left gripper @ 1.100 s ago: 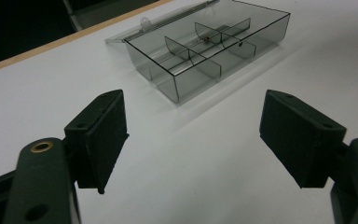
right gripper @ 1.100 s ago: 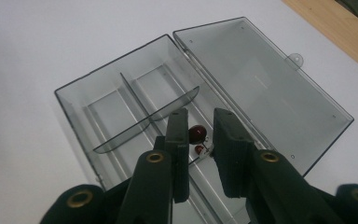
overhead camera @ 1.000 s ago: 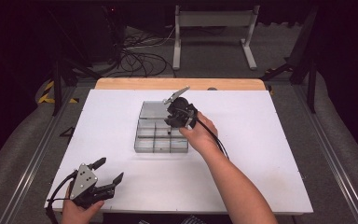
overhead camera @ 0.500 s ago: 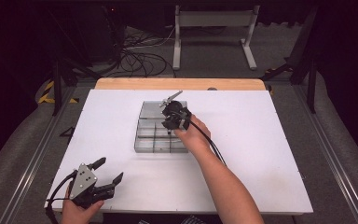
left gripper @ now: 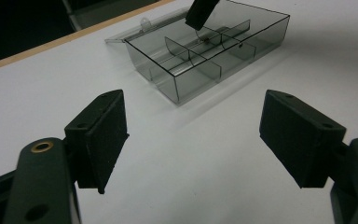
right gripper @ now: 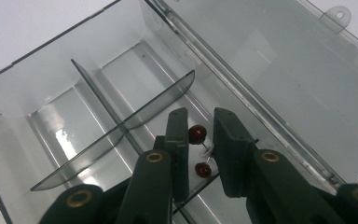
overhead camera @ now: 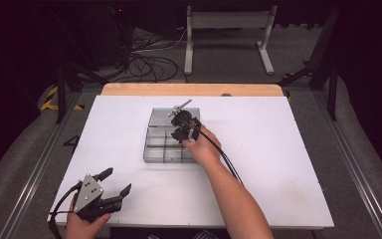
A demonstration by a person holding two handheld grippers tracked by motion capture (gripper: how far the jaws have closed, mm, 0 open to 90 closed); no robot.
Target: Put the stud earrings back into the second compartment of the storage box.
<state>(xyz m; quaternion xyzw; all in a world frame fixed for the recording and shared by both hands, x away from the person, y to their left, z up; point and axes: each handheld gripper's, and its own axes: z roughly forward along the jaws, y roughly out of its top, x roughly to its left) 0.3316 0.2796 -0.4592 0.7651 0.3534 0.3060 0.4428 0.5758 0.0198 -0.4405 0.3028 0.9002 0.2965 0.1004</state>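
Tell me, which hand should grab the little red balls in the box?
Probably the right. The right gripper is already inside the clear box, its jaws around a red pin. The left gripper sits open near the table's front corner, far from the box.

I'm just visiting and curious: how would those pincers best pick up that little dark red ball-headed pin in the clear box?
Probably by its round head, coming straight down from above. The red pin lies low in a compartment of the clear divided box, walled by dividers, so sideways access looks blocked. The right gripper already straddles it, jaws slightly apart.
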